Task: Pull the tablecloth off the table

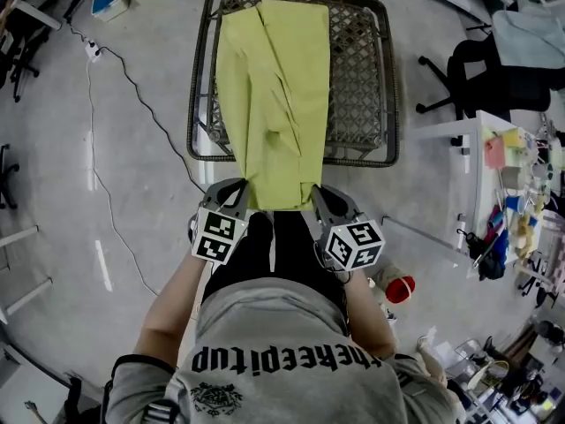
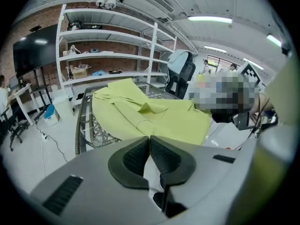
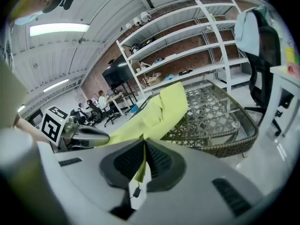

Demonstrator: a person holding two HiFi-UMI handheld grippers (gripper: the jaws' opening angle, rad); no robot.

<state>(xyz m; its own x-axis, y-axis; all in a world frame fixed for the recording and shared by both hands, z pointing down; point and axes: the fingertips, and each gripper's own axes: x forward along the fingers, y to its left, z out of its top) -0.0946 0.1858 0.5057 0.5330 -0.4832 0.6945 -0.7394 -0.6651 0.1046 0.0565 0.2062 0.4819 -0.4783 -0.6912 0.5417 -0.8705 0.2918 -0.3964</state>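
Observation:
A yellow-green tablecloth (image 1: pixel 274 95) lies bunched into a long strip across the wicker, glass-topped table (image 1: pixel 388 78). Its near end hangs off the front edge toward me. My left gripper (image 1: pixel 238 193) is shut on the cloth's near left corner, and my right gripper (image 1: pixel 320 197) is shut on the near right corner. In the left gripper view the jaws (image 2: pixel 150 138) meet, with the tablecloth (image 2: pixel 150 114) stretching away over the table (image 2: pixel 79 125). In the right gripper view a fold of tablecloth (image 3: pixel 159 111) is pinched in the right gripper (image 3: pixel 144 142). The left gripper (image 3: pixel 84 136) shows beside it.
A power cable (image 1: pixel 124 78) runs over the concrete floor left of the table. An office chair (image 1: pixel 481 73) and a cluttered white desk (image 1: pixel 512 166) stand to the right, with a red cup (image 1: pixel 399 288) near my right elbow. White shelving (image 2: pixel 112 46) lines the brick wall beyond.

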